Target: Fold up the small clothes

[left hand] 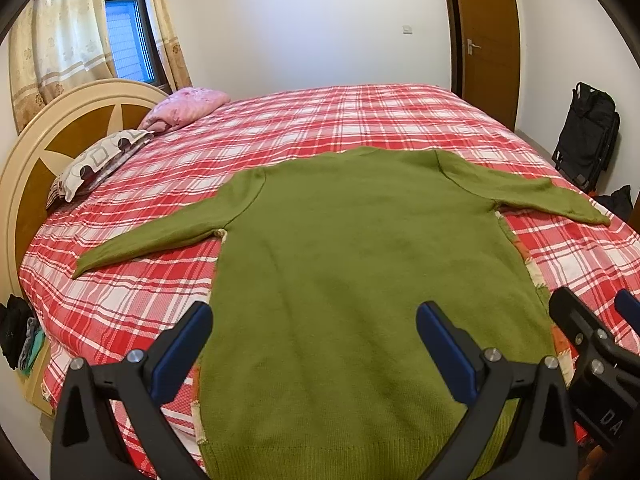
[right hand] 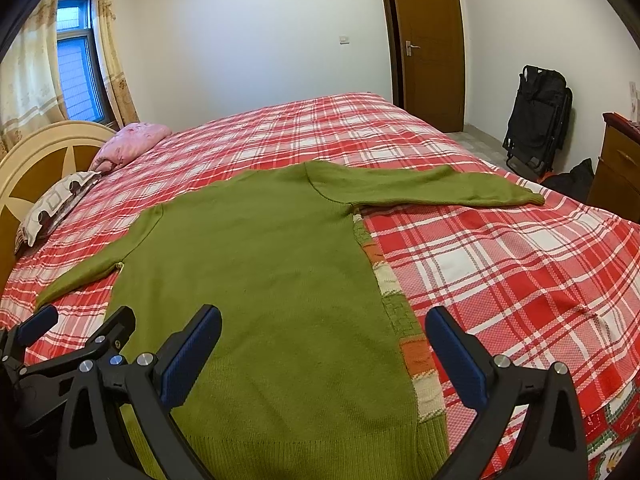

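A green knit sweater [left hand: 352, 248] lies flat, back up, on the red plaid bed [left hand: 352, 120], both sleeves spread out to the sides and the hem nearest me. It also shows in the right wrist view [right hand: 256, 264]. A patterned orange and white front panel peeks out along its right edge [right hand: 416, 356]. My left gripper [left hand: 314, 316] is open above the hem, over the sweater's left half. My right gripper [right hand: 324, 318] is open above the hem, over the sweater's right edge. Each gripper shows at the edge of the other's view. Neither holds anything.
Two pillows [left hand: 100, 160] and a pink bundle [left hand: 188, 106] lie by the headboard [left hand: 36, 168] at the left. A folded black chair [right hand: 536, 120] and a wooden cabinet [right hand: 616, 168] stand right of the bed. A closed door [right hand: 432, 40] is behind.
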{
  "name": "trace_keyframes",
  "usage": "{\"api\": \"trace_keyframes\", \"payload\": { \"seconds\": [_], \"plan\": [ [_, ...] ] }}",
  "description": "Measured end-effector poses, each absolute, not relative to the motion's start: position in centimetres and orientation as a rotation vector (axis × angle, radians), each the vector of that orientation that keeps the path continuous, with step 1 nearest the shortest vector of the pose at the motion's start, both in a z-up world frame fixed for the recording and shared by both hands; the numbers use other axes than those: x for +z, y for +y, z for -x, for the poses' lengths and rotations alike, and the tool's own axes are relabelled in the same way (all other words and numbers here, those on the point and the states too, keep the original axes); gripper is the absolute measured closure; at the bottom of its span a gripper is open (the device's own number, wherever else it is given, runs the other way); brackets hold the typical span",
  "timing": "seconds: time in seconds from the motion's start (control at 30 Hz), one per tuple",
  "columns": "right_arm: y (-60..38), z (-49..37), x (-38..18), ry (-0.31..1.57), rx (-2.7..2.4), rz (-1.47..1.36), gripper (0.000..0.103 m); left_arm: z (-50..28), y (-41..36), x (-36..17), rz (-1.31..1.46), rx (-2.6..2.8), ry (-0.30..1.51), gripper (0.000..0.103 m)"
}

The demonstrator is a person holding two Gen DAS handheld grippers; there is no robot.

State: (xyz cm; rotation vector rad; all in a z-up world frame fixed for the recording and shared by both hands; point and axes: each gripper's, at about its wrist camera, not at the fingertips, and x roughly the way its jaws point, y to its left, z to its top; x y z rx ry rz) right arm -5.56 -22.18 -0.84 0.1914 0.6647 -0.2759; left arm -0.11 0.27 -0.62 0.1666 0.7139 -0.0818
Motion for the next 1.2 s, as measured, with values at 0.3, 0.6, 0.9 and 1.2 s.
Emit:
{"api": "trace_keyframes", "payload": {
  "seconds": [0.3, 0.6, 0.9, 1.2],
  "plan": [
    [-22.19, 5.59, -0.85, 0.666, -0.275, -0.192, 0.001, 0.07, 0.16, -0.58, -0.165, -0.085, 0.719, 0.000],
    [-22.20, 5.58, -1.01, 0.672, -0.274, -0.193, 0.001, 0.06, 0.10, -0.59, -0.164, -0.085, 0.720, 0.000],
    [-22.24, 5.33, -1.23, 0.681, -0.274, -0.196, 0.001, 0.01, 0.15, -0.63, -0.164, -0.086, 0.721, 0.000],
    [-22.97, 4.89, -1.22, 0.690, -0.285, -0.206, 0.001, -0.53, 0.58, -1.02, -0.158, -0.077, 0.727, 0.000]
  ]
}}
